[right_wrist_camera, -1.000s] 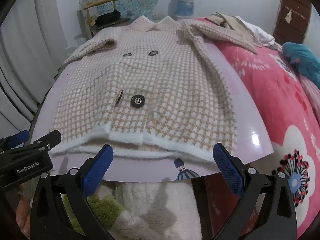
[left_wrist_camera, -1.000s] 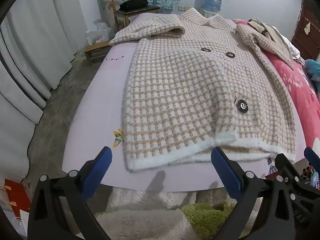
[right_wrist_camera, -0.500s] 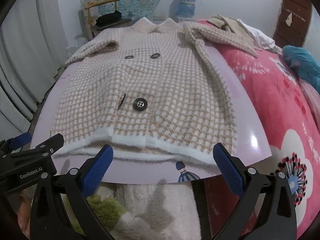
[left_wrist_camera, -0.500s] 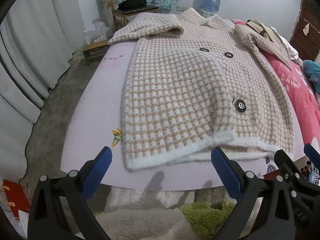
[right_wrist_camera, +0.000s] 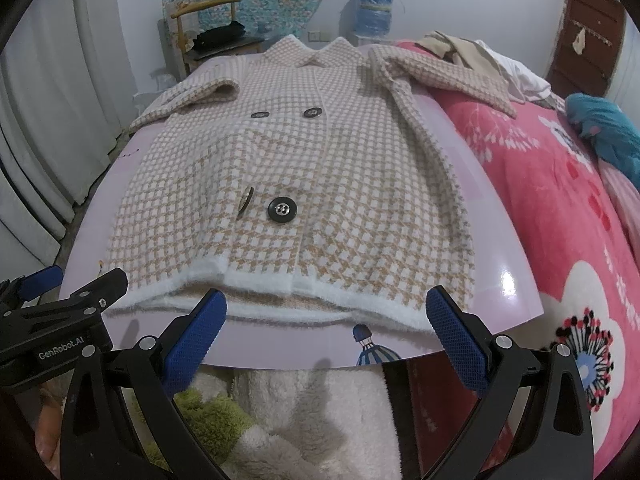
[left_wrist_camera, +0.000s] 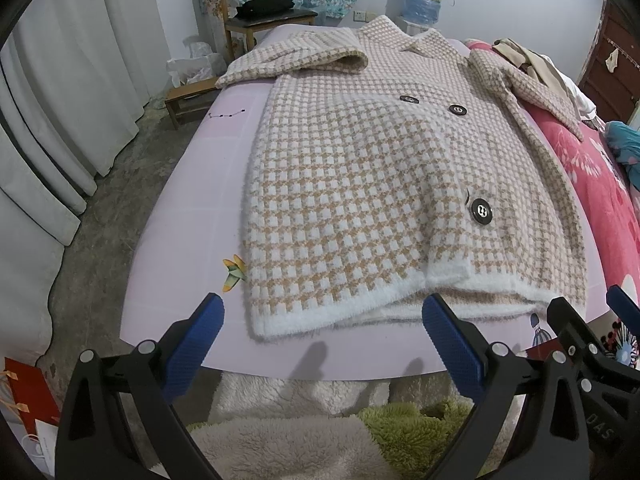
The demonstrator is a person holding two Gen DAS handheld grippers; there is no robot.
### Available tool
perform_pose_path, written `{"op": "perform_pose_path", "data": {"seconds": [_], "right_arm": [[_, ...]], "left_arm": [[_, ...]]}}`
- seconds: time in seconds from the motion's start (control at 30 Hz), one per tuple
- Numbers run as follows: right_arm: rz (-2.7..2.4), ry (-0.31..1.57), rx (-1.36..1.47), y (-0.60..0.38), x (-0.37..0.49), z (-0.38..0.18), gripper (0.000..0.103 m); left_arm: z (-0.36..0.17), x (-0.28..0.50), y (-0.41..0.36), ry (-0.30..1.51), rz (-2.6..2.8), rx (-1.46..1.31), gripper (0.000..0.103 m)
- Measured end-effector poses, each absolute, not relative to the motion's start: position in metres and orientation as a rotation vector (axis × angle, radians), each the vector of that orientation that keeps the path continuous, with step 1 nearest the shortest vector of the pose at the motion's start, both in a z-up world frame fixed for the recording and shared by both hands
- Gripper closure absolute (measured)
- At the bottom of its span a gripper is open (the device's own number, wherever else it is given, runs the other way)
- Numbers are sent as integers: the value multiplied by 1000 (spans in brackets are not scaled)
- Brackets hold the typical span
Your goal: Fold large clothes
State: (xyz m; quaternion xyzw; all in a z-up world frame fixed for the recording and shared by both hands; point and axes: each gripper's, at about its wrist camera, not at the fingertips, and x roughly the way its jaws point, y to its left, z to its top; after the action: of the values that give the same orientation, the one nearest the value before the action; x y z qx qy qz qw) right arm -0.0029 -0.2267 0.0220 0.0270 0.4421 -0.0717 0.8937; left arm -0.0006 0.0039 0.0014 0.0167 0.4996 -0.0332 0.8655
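checked coat — flat, buttoned

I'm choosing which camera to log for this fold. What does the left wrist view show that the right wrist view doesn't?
Only the left wrist view shows the red bag on the floor, the small wooden stool and the yellow bird print on the mat.

Only the right wrist view shows the flower print on the pink blanket and the whole balloon print.

Both show the checked coat flat on the mat, its big button, the chair, the water jug, and both grippers, left and right, open and short of the hem.
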Motion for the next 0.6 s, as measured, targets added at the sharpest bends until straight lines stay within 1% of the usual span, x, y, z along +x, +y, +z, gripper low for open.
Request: {"op": "perform_pose_path", "data": {"seconds": [0.6], "right_arm": [[-143,918,60,-226,-1,19,7]], "left_arm": [[-2,-1,7,1055,-59,32,5]]}}
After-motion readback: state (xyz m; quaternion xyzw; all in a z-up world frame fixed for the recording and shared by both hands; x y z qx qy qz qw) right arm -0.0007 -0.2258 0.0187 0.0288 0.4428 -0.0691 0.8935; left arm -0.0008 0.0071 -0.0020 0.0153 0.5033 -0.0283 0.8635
